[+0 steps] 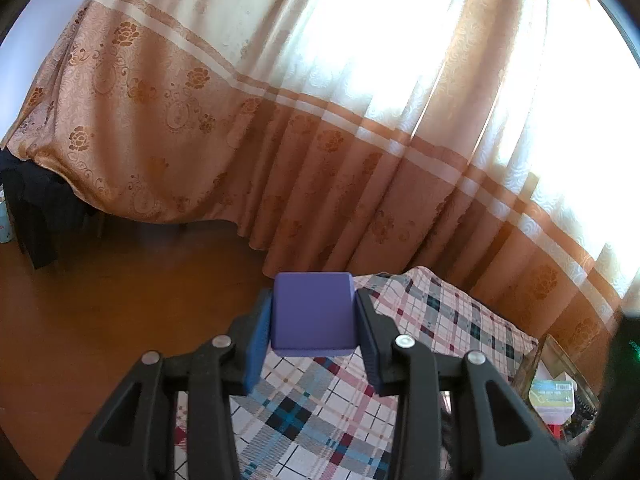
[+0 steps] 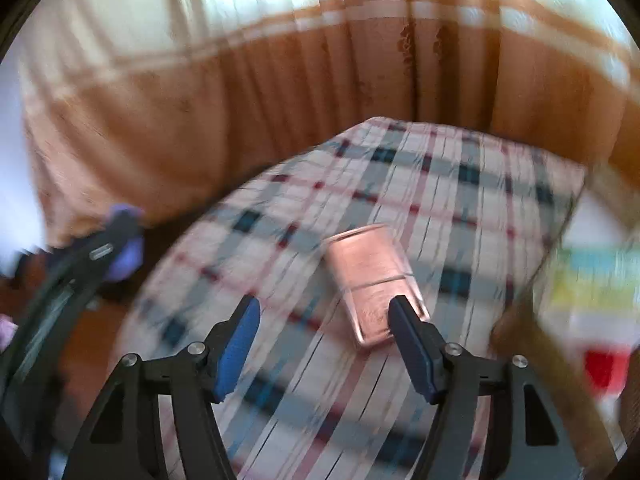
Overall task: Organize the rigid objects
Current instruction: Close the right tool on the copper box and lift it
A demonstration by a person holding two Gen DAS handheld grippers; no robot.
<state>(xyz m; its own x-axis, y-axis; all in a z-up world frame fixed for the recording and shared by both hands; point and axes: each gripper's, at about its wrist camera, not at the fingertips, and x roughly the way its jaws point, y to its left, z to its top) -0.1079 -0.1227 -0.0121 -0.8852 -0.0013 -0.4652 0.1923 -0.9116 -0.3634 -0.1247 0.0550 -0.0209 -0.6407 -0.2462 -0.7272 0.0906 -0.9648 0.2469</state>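
My left gripper [image 1: 314, 322] is shut on a purple block [image 1: 313, 314], held above the near corner of the plaid tablecloth [image 1: 440, 312]. In the right wrist view, which is blurred, a pink block [image 2: 370, 276] lies flat on the plaid cloth [image 2: 440, 184]. My right gripper [image 2: 324, 322] stands open above the cloth with nothing between its fingers. Its right finger [image 2: 412, 344] overlaps the pink block's near end, and the block sits off to the right of the gap. The left gripper with the purple block [image 2: 124, 252] shows at the left edge of that view.
An orange and cream curtain [image 1: 320, 140] hangs behind the table. The wooden floor [image 1: 120, 300] lies to the left. A clear box [image 1: 556, 384] with colourful packages stands at the table's right side, seen blurred as the box [image 2: 592, 280] in the right wrist view. Dark clothing [image 1: 36, 216] hangs far left.
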